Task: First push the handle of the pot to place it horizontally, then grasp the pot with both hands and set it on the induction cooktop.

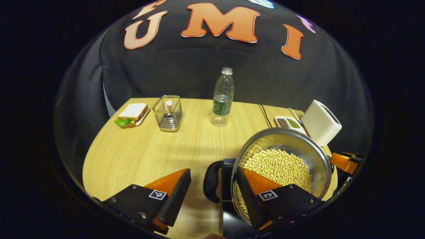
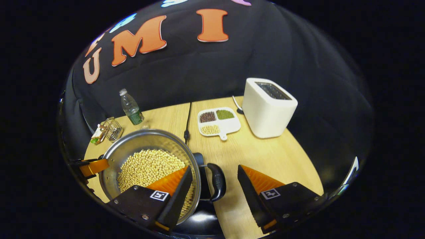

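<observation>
A steel pot [image 1: 312, 156] holding soybeans [image 1: 279, 166] stands over a glossy black induction cooktop [image 1: 232, 224] at the table's near edge. In the left gripper view my left gripper [image 1: 212, 171] is open and straddles the pot's black side handle [image 1: 211, 182], one finger inside the rim over the beans, the other outside above the table. In the right gripper view my right gripper [image 2: 215, 167] is open the same way around the opposite black handle [image 2: 217, 182] of the pot [image 2: 132, 142], above the cooktop [image 2: 199, 222]. Neither handle is pressed by the fingers.
On the wooden table [image 1: 139, 156] stand a sandwich plate [image 1: 132, 114], a wire basket [image 1: 167, 113] and a water bottle [image 1: 223, 96]. A white toaster [image 2: 269, 106], a divided dish of beans [image 2: 217, 121] and a black cable [image 2: 187, 122] lie behind the pot.
</observation>
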Demonstrator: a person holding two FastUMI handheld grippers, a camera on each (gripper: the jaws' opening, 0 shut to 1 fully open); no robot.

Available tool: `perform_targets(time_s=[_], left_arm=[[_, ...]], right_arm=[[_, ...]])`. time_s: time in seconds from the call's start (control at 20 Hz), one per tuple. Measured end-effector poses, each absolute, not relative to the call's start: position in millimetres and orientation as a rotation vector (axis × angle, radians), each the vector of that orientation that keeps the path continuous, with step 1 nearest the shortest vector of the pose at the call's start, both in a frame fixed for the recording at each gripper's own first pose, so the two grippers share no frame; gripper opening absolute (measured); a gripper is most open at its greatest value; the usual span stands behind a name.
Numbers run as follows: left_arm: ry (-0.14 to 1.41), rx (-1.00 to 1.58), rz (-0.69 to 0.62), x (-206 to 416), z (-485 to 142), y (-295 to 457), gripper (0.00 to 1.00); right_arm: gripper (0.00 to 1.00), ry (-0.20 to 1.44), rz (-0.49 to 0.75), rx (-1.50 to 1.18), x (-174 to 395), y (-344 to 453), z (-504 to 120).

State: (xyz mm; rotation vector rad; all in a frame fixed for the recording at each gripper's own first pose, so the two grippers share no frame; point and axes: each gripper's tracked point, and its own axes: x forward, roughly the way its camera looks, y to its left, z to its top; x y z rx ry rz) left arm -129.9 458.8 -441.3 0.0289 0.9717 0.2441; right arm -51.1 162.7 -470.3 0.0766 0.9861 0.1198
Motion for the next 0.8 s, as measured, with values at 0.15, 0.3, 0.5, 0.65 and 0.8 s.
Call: perform_targets(time_s=[0.15,0.3,0.5,0.65,0.8], left_arm=[[0.869,0.121,0.247,-116.7,-397.9,460.8,0.83],[0.762,0.144,0.273,-110.3,-341.7,464.9,0.82],[0.585,0.148,0.315,-88.6,-246.5,467.5,0.82],[0.438,0.124,0.335,-71.9,-171.4,466.8,0.82],[0.300,0.092,0.328,-66.0,-99.9,462.4,0.82]], right_arm=[[0.92,0.838,0.171,0.069,-24.3,178.5,-411.2],[0.94,0.678,0.229,0.064,-4.1,190.5,-340.9],[0.93,0.504,0.289,0.102,12.8,205.7,-263.2],[0.93,0.414,0.301,0.160,21.1,198.4,-215.2],[0.93,0.339,0.297,0.182,27.2,189.6,-175.5]])
